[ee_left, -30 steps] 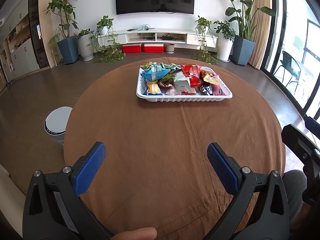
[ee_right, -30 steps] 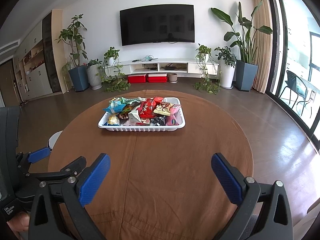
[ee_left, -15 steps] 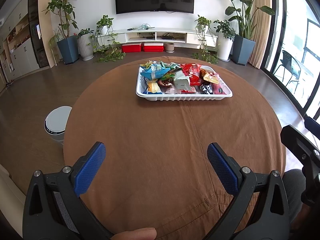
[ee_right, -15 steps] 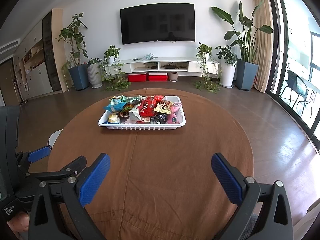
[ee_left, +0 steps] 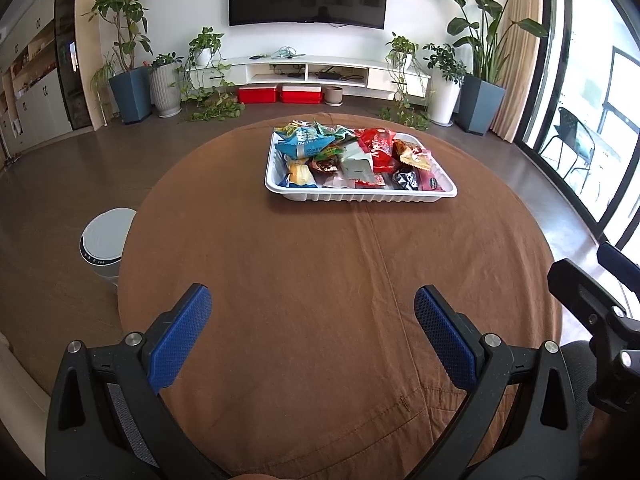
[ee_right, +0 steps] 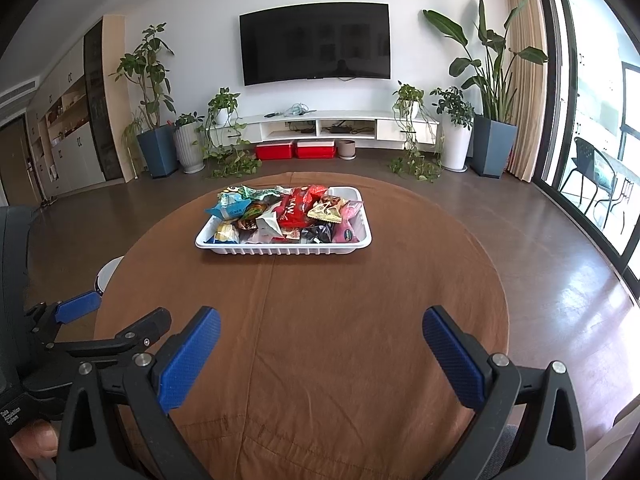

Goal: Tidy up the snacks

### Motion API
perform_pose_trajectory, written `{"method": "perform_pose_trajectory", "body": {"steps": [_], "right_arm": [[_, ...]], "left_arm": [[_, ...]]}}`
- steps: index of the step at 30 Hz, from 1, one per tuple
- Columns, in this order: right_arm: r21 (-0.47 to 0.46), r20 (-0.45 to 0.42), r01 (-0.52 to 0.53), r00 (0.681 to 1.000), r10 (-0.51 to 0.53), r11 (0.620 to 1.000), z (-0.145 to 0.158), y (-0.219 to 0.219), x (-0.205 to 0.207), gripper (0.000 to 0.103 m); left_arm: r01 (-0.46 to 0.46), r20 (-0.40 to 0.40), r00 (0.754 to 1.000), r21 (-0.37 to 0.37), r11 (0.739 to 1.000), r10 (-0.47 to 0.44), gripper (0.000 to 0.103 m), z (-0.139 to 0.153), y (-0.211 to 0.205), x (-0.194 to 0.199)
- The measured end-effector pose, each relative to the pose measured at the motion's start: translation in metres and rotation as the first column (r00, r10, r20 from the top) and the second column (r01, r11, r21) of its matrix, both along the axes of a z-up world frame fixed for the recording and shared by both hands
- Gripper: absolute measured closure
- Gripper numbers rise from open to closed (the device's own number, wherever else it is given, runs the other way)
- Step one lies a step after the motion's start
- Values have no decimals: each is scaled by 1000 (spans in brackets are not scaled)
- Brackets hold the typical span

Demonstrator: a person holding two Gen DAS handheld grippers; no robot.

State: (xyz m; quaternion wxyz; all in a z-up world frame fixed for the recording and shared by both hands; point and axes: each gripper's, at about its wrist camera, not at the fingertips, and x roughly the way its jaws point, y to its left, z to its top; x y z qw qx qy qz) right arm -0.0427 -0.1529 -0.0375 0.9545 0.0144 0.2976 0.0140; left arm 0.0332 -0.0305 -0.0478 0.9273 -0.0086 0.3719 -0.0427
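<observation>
A white ribbed tray stands on the far half of a round table with a brown cloth. It holds several snack packets, among them a blue bag and a red bag. My left gripper is open and empty above the near part of the table. My right gripper is open and empty, to the right of the left one, which shows in the right wrist view.
A white round bin stands on the floor left of the table. Behind the table are a low TV shelf, red boxes and potted plants. Glass doors are on the right.
Both grippers have stayed open and nearly still; the views shifted only slightly, tilting a little upward.
</observation>
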Motion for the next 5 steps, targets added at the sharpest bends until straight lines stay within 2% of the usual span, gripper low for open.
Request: {"method": "perform_pose_trajectory", "body": {"steps": [5], "right_arm": [[7, -15, 2, 1000, -2, 1000, -6, -2, 0, 0]], "left_arm": [[2, 9, 1000, 15, 1000, -2, 0, -1, -4, -1]]}}
